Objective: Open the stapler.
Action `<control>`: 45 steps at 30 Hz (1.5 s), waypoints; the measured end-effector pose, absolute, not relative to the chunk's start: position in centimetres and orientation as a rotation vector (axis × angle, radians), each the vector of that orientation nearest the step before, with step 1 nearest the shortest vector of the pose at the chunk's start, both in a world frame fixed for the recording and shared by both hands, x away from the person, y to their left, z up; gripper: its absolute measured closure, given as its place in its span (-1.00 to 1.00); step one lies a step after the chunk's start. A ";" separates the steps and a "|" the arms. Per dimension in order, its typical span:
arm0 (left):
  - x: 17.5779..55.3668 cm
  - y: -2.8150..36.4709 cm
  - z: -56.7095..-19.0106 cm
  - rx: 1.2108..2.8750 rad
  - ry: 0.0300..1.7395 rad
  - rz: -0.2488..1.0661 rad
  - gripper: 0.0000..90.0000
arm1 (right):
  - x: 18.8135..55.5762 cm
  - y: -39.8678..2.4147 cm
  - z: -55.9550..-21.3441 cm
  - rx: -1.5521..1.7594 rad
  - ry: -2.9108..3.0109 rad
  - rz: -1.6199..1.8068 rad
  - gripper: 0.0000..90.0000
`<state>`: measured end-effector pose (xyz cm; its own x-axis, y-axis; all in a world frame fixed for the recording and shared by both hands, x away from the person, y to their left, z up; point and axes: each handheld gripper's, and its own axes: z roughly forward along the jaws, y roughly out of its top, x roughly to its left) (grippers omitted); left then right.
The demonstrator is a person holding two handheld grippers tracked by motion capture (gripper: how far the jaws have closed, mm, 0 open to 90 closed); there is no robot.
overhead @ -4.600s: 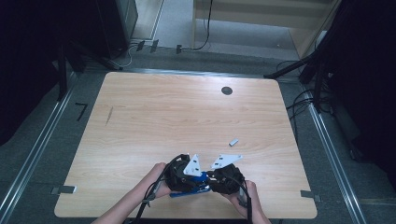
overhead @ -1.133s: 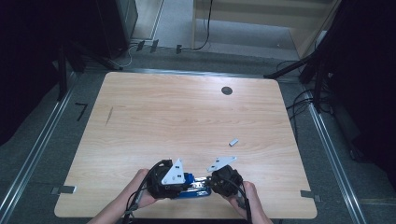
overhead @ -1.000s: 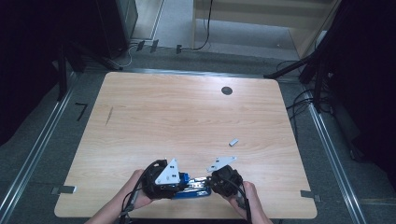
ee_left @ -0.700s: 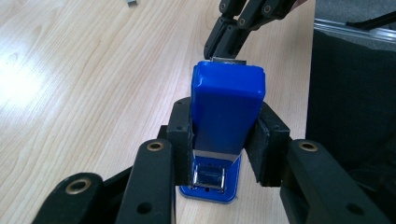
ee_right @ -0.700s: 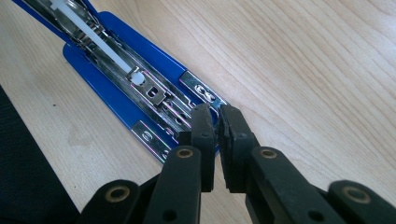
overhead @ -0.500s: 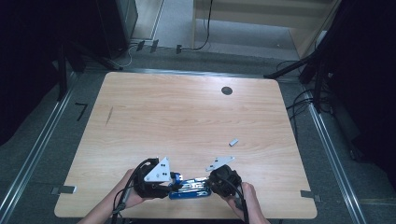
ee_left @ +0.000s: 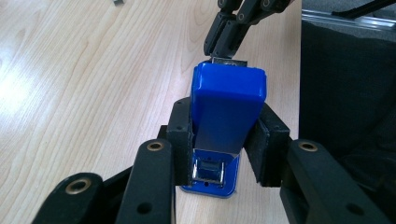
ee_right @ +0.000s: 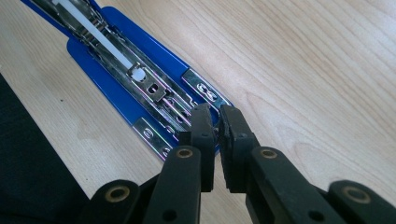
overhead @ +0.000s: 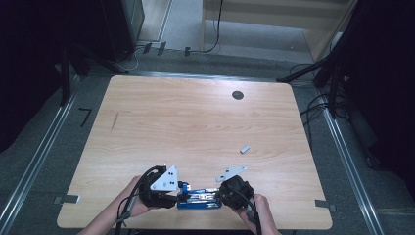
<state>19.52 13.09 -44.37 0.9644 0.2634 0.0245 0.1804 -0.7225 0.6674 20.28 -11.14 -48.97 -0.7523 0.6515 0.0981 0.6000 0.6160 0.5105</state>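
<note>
2 grippers point(overhead: 166, 196) point(overhead: 226, 192) on open stapler point(overhead: 199, 198)

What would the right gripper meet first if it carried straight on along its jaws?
The blue stapler: the right gripper is shut on its metal front end, and the opened magazine runs straight ahead, toward the left gripper, probably.

The table point(overhead: 195, 127) shows pale wood grain with a smooth, faintly shiny finish that catches soft light. The stapler point(ee_left: 227, 107) has a glossy blue plastic cover, clean and smooth; opened up, its inner rail point(ee_right: 140, 79) is bright chromed metal, mirror-like, with a matt white strip along it. The left gripper point(ee_left: 224, 135) wears matt black pads point(ee_left: 180, 133), slightly rough and rubbery. The right gripper point(ee_right: 214, 128) looks like dull black plastic with brass-coloured rivets. A small grey piece point(overhead: 244, 149) on the wood may be metal, too small to tell.
</note>
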 end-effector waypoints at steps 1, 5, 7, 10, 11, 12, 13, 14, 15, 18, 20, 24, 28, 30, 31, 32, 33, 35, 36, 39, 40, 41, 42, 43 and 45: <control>19.5 13.0 -44.4 2.397 0.307 0.153 0.49 | 20.3 -11.1 -49.0 1.049 2.735 0.807 0.92; 19.5 12.7 -44.4 2.398 0.300 0.163 0.49 | 20.2 -11.0 -48.9 1.005 2.737 0.797 0.90; 19.5 12.5 -44.4 2.397 0.293 0.167 0.49 | 20.1 -11.3 -48.7 0.985 2.724 0.849 0.89; 19.5 12.2 -44.3 2.402 0.282 0.173 0.49 | 20.2 -11.4 -48.2 0.980 2.708 0.872 0.92; 19.5 12.1 -44.3 2.401 0.279 0.175 0.49 | 20.2 -11.3 -48.2 0.974 2.709 0.866 0.91; 19.5 12.0 -44.3 2.404 0.272 0.176 0.49 | 20.2 -11.3 -48.3 0.973 2.712 0.874 0.88; 19.5 12.0 -44.3 2.407 0.268 0.179 0.49 | 20.3 -11.2 -48.3 0.952 2.712 0.883 0.87; 19.5 12.0 -44.3 2.407 0.266 0.179 0.49 | 20.3 -11.2 -48.3 0.952 2.712 0.883 0.87; 19.6 11.9 -44.3 2.410 0.262 0.179 0.49 | 20.3 -11.1 -48.3 0.953 2.708 0.883 0.87; 19.6 11.8 -44.4 2.408 0.258 0.177 0.49 | 20.2 -11.1 -47.6 0.931 2.691 0.930 0.92; 19.6 11.7 -44.4 2.409 0.256 0.179 0.49 | 20.1 -11.2 -46.6 0.906 2.677 1.000 1.00; 19.7 11.3 -44.3 2.426 0.241 0.183 0.49 | 19.4 -10.4 -44.7 0.792 2.680 1.130 1.00; 19.8 11.2 -44.3 2.430 0.234 0.180 0.49 | 18.6 -9.3 -43.7 0.716 2.685 1.179 1.00; 19.8 11.2 -44.3 2.432 0.235 0.182 0.49 | 18.4 -9.0 -43.7 0.714 2.680 1.160 1.00; 19.8 11.1 -44.3 2.431 0.237 0.180 0.49 | 18.5 -9.1 -43.8 0.714 2.683 1.174 1.00; 19.8 11.1 -44.3 2.432 0.237 0.180 0.49 | 18.6 -9.2 -43.8 0.718 2.687 1.171 1.00; 19.9 11.1 -44.3 2.433 0.233 0.176 0.49 | 18.6 -9.2 -43.8 0.723 2.684 1.173 1.00; 19.9 11.1 -44.3 2.433 0.232 0.174 0.49 | 18.5 -9.2 -43.7 0.719 2.681 1.172 1.00; 19.9 11.1 -44.3 2.432 0.233 0.173 0.49 | 18.5 -9.2 -43.7 0.721 2.680 1.169 1.00; 19.9 10.9 -44.3 2.432 0.243 0.173 0.47 | 18.6 -9.3 -43.7 0.727 2.679 1.167 1.00; 20.0 10.7 -44.3 2.424 0.243 0.174 0.46 | 18.6 -9.3 -43.7 0.726 2.679 1.163 1.00; 20.0 10.5 -44.2 2.425 0.247 0.170 0.40 | 18.6 -9.3 -43.7 0.728 2.679 1.165 1.00; 20.0 10.3 -44.2 2.425 0.239 0.169 0.36 | 18.6 -9.3 -43.7 0.730 2.678 1.166 1.00; 19.9 10.1 -44.2 2.425 0.231 0.167 0.34 | 18.6 -9.3 -43.7 0.727 2.679 1.164 1.00; 19.9 9.3 -44.4 2.444 0.217 0.190 0.28 | 18.6 -9.2 -43.7 0.724 2.679 1.159 1.00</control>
<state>19.85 9.25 -44.35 0.9756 0.2042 0.0807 0.1071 -0.7635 0.6369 18.57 -9.25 -43.66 -0.8755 0.4789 0.0651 0.3754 0.5889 0.7157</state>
